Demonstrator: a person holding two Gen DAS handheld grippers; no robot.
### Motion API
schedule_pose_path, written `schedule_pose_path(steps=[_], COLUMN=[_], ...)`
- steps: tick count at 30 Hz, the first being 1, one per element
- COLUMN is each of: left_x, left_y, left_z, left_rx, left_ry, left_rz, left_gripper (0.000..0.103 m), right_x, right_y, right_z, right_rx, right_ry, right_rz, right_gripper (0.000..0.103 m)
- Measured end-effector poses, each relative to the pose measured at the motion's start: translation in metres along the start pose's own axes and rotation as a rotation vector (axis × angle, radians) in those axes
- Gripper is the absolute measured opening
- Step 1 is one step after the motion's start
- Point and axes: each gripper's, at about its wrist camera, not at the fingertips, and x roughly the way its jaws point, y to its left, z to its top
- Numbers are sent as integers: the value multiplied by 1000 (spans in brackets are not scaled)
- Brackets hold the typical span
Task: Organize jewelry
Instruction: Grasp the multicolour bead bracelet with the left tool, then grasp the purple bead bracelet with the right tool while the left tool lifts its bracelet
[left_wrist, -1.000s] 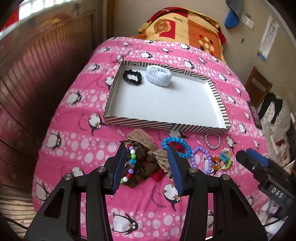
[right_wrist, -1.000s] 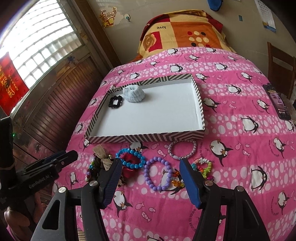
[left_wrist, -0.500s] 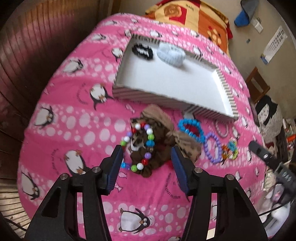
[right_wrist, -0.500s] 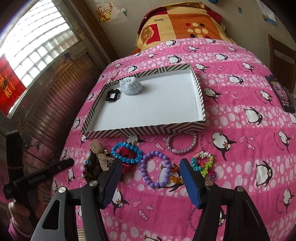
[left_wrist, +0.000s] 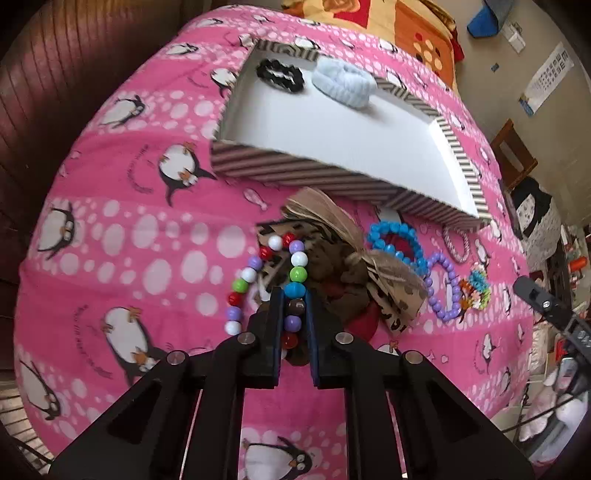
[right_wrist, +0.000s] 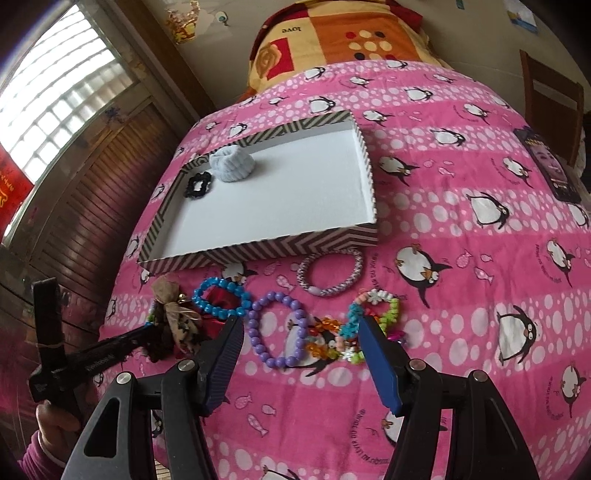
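Note:
My left gripper (left_wrist: 294, 306) is shut on a multicoloured bead bracelet (left_wrist: 243, 275) that lies on a brown scrunchie with a bow (left_wrist: 332, 254) on the pink penguin blanket. A striped tray (left_wrist: 295, 170) beyond it holds a black scrunchie (left_wrist: 280, 75) and a pale blue scrunchie (left_wrist: 345, 86). My right gripper (right_wrist: 299, 332) is open above a purple bead bracelet (right_wrist: 277, 328) and a colourful charm bracelet (right_wrist: 373, 314). A blue bead bracelet (right_wrist: 221, 299) and a pink-white woven bracelet (right_wrist: 330, 271) lie near the tray (right_wrist: 258, 251).
A phone (right_wrist: 550, 166) lies on the blanket at the right. A patterned pillow (right_wrist: 332, 40) sits at the far end of the bed. A wooden chair (right_wrist: 554, 92) stands to the right, wooden panelling and a window to the left.
My left gripper moved down onto the brown scrunchie pile and closed on the multicoloured bead bracelet. My right gripper stayed open and drew slightly nearer the purple bracelet.

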Motion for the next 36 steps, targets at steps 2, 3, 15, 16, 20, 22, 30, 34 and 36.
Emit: schedule_pose_path(steps=[2,3,15,16,20,22,30,34,36], left_x=[-9,-15,-48,-50,-57,-61,-73,-88,-94], left_y=[4,6,13,11,10,10,15,14,12], left_z=[3,5,15,15,16,16,18,24,27], left_rx=[-8,-11,-27,-17,-15,-3,-30,-34,-29], left_ry=[-17,-26,-56,-63,-72,-81,-104,-145,-159], left_rz=[-2,-7,-56,-48,-65,-62,-72,-77,-75], left_gripper=[10,10,10,10,10,10,10,10,10], right_x=[1,2,34,39,60,71,86,67,54], right_y=[-4,-6,11,16,31,34,35,34,35], right_z=[0,0,-6,-6,-5,-4,-6,-4,-1], right_rx=[7,11,-111,-139,-237,-270,-319,-280,-266], right_ry=[0,3,50,55,82,103,119,93,68], right_rz=[-2,-3,35,36,7,-22,-19,43,71], right_gripper=[62,62,57,51,44,44,9,9,9])
